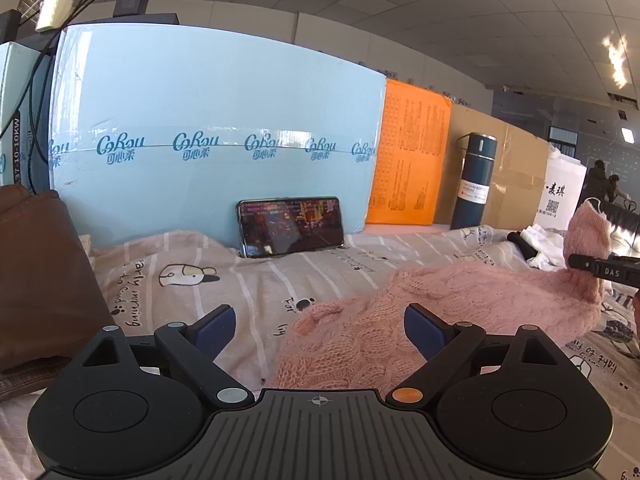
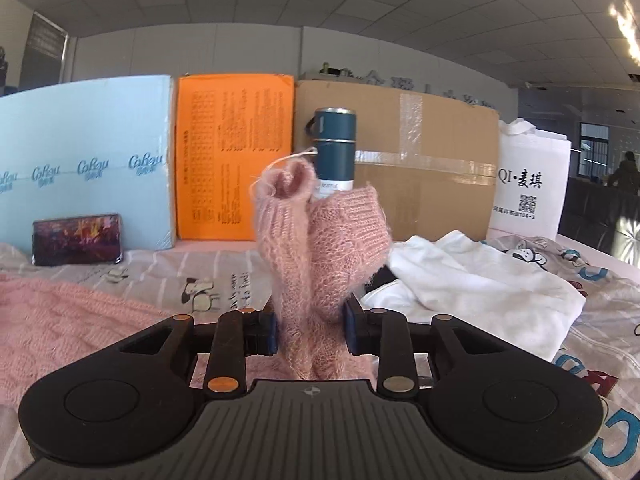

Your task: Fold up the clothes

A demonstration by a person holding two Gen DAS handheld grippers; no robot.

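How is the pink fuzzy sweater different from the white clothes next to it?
The pink sweater is fuzzy, chunky knit; the white clothes look smooth and thin. The right gripper pinches part of the pink sweater and lifts it, while the white clothes lie crumpled in a heap, untouched. The pink sweater is mostly spread out across the bed toward the open left gripper; the white clothes stay bunched in one spot. Both rest on the cartoon-print bedsheet.

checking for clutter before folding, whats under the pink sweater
The pink knit sweater lies on the printed bedsheet, its sleeve lifted in the right gripper. Whatever sits beneath its spread body is covered and cannot be seen.
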